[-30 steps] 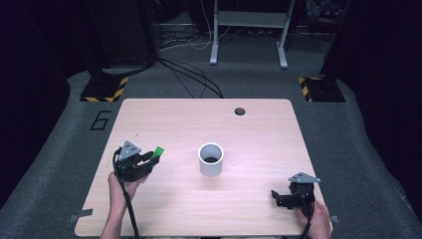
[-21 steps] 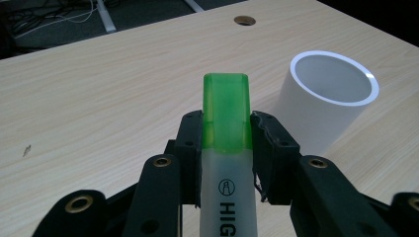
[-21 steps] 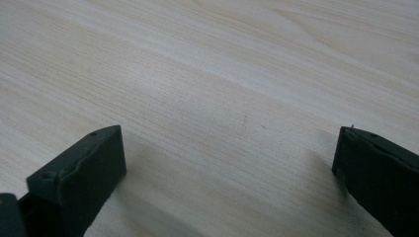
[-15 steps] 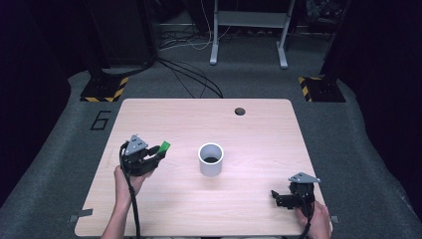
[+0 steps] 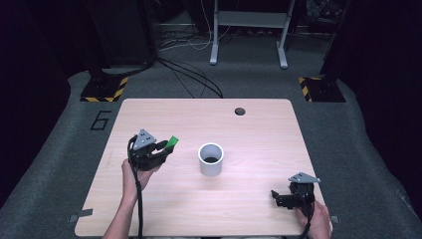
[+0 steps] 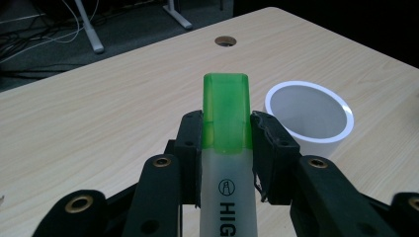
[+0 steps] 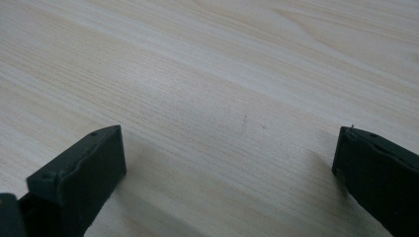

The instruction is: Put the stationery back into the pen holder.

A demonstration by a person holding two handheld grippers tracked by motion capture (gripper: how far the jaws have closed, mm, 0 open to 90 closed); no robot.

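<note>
Highlighter up in the left gripper, cup waiting

The left gripper point(image 5: 166, 147) is clamped on the green-capped highlighter point(image 6: 226, 111), held above the table point(image 5: 259, 134) just left of the white cup point(image 5: 211, 159); the right gripper point(image 5: 279, 197) sits near the table's right corner, jaws wide apart.

The surface point(image 5: 259, 134) is a light wood-grain board with rounded corners and a round cable hole point(image 5: 240, 111) near its far edge. It stands on grey carpet point(image 5: 74, 144), where a "6" point(image 5: 101, 120) is marked off the far left corner. Two dark stands with yellow-and-black striped feet sit beyond the far corners, one on the left point(image 5: 104, 92) and one on the right point(image 5: 318, 88). Black cables point(image 5: 191, 79) run across the floor behind, near a grey metal frame point(image 5: 249, 30). Small grey tabs point(image 5: 73, 218) stick out at the near corners.
</note>
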